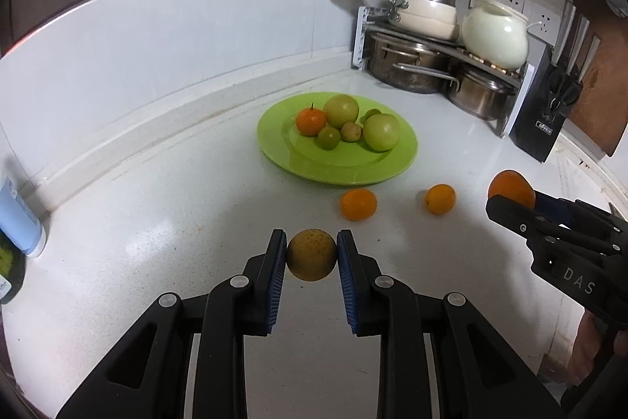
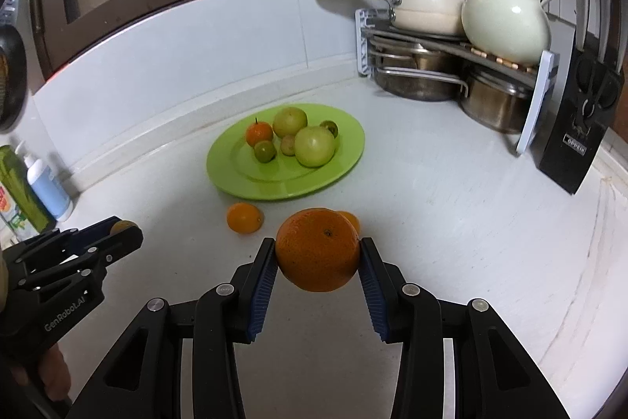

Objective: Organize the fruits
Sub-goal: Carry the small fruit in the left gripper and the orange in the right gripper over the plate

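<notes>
I am holding a small, round, brownish-yellow speckled fruit [image 1: 311,255] in my left gripper [image 1: 311,256], the blue pads pressing on both its sides and the fruit hanging clear above the white counter [image 1: 176,207]. My right gripper [image 2: 318,254] is clamping a larger orange [image 2: 317,249], glossy and dimpled, with its dark navel dot facing up and toward the camera; being near round, it is showing no clear long axis. The green plate [image 1: 396,163] is sitting further back on the counter, carrying two pale green apples, one small orange with a stem, and three smaller greenish fruits, all bunched together. Two loose oranges [image 1: 358,204] are lying on the counter just in front of the plate, apart from each other. The left wrist view is showing both of them in full, whereas in the right wrist view the held orange is covering most of the right-hand one. The right wrist view alone is showing a green can [image 2: 15,183] beside the blue-and-white bottle [image 2: 49,183] at the left wall. The pot rack [image 1: 443,65] is standing in the far corner.
</notes>
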A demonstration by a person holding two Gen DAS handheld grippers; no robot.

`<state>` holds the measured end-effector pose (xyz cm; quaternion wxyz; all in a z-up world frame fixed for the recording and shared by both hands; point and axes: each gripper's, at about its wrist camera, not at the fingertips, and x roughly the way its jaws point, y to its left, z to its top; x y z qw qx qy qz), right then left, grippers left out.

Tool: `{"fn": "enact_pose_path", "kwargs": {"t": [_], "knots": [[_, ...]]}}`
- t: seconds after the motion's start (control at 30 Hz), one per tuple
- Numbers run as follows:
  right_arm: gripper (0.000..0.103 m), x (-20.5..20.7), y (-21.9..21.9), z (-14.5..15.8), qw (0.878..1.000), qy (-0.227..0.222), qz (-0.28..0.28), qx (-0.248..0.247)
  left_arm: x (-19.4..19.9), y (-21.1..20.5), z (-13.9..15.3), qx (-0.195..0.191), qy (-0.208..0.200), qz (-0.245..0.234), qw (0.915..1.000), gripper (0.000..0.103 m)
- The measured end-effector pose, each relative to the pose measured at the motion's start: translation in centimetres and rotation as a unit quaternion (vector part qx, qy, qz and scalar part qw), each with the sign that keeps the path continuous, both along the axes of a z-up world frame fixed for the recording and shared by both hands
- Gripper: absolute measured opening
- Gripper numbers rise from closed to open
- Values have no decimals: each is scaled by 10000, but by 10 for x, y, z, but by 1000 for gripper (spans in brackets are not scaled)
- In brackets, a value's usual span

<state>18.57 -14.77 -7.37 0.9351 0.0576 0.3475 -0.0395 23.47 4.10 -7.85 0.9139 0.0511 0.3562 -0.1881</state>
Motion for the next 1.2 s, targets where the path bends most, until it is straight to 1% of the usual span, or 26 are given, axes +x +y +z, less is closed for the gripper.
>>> {"fn": "enact_pose_path", "kwargs": {"t": [0.37, 0.67, 0.9, 1.0, 1.2], "knots": [[43, -15, -6, 19, 9994, -250, 218, -108, -22, -9, 17, -136, -176, 135, 9997, 27], [43, -18, -18, 32, 9979, -413, 483, -154, -32, -22, 31, -145, -372, 267, 9988, 27], [43, -12, -27, 46, 9954, -620, 710, -163, -30, -34, 43, -121, -587, 350, 9976, 27], [43, -5, -30, 52, 9942, -673, 825, -131, -27, -42, 49, -32, -717, 352, 9968, 27], [43, 18, -39, 57, 9925, -639, 1043, -81, -14, -54, 57, 95, -868, 341, 9956, 27]]}}
